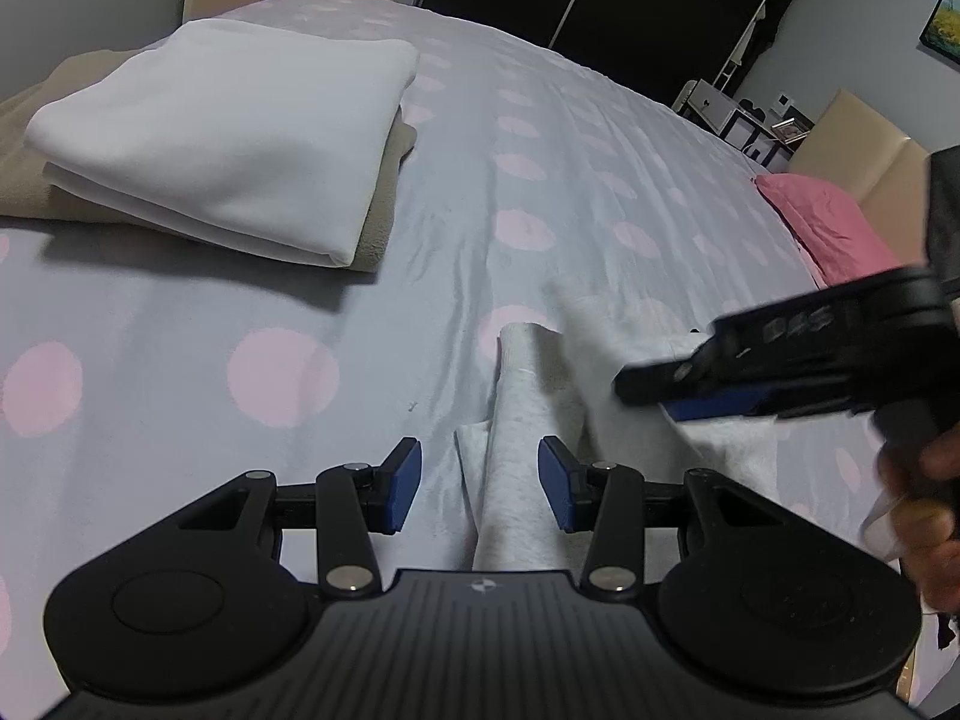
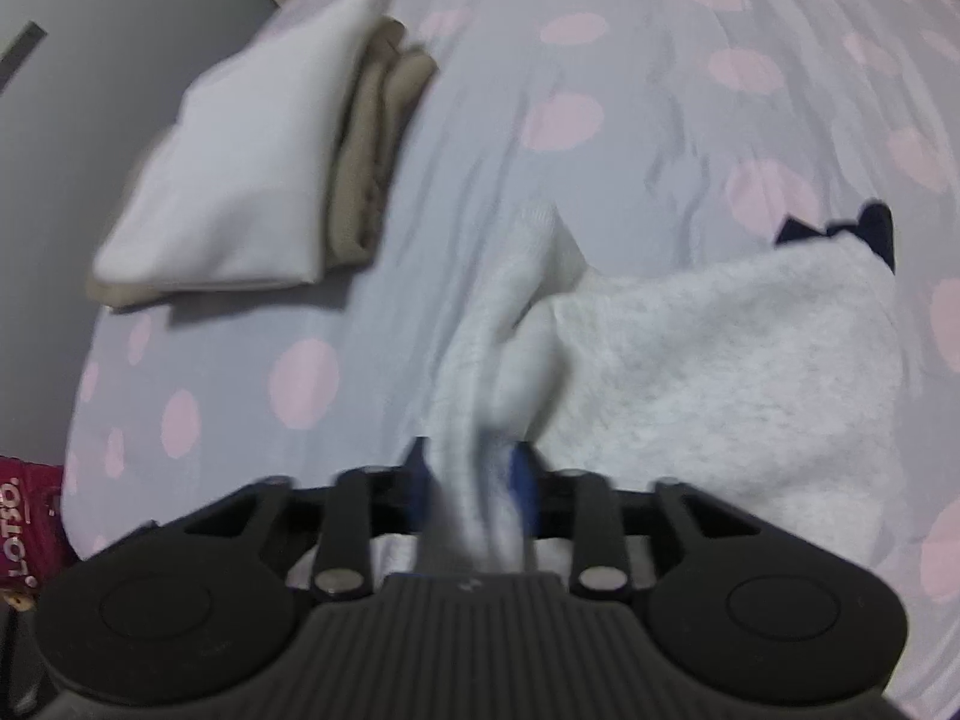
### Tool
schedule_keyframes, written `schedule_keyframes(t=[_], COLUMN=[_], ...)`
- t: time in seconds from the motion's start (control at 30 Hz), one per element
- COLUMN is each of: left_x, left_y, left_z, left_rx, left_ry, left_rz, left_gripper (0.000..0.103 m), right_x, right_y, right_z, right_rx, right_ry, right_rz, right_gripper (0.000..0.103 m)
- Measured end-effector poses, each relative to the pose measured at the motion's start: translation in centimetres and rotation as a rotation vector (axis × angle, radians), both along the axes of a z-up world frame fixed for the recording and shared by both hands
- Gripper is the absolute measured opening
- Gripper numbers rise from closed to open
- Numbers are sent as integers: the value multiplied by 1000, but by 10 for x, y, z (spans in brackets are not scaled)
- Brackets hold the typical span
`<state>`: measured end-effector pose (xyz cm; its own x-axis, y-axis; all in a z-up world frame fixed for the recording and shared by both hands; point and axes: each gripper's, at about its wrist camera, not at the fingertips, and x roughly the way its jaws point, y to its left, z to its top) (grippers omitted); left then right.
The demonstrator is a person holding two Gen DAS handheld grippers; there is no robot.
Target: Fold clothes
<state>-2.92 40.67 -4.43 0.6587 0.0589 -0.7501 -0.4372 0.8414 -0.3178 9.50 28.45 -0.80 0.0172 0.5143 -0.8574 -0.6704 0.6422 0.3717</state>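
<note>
Grey sweatshirt fabric (image 2: 480, 480) runs straight up between the blue pads of the right hand-held gripper (image 2: 474, 480), which is clenched on a bunched sleeve or edge of the garment; pinching it there lets the person lift and draw that part across the body of the sweatshirt to make a fold. Beyond and to the right of that hand-held gripper the rest of the grey sweatshirt lies spread on the bed (image 2: 600, 60), with a dark navy trim (image 2: 864, 228) showing at its far edge. From the left wrist view, a narrow strip of the same garment (image 1: 522, 420) passes through the gap of the left hand-held gripper (image 1: 480, 483), whose fingers stand apart with the pads clear of the cloth on either side, so it is released and grips nothing; I judge it is poised either to take hold of that strip or to pin it while the other side is carried over. To its right the right hand-held gripper (image 1: 660, 387) appears blurred, coming in from the side over the grey fabric. Ahead and to the left of both tools, well apart from the sweatshirt, a folded white garment (image 1: 228, 138) sits on top of folded beige clothes (image 2: 378, 180), a stack kept aside so the working area near the tools stays free. A pink pillow (image 1: 828, 228) lies far ahead on the right, at the edge of the bed.
</note>
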Motion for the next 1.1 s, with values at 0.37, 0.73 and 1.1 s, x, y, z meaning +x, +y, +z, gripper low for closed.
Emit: schedule_keyframes(t=[0.37, 0.73, 1.1], left_x=[-4, -27, -39], left_y=[-17, -69, -97], left_z=[13, 33, -6], left_rx=[-18, 2, 83], left_ry=[-35, -78, 127], left_rz=[-63, -215, -234], left_gripper=[41, 41, 32], right_x=[-11, -52, -83], right_y=[-55, -168, -231], right_z=[36, -6, -58], right_rx=[56, 40, 75], right_ry=[-150, -248, -239], right_rz=[93, 96, 25], right_gripper=[41, 48, 49])
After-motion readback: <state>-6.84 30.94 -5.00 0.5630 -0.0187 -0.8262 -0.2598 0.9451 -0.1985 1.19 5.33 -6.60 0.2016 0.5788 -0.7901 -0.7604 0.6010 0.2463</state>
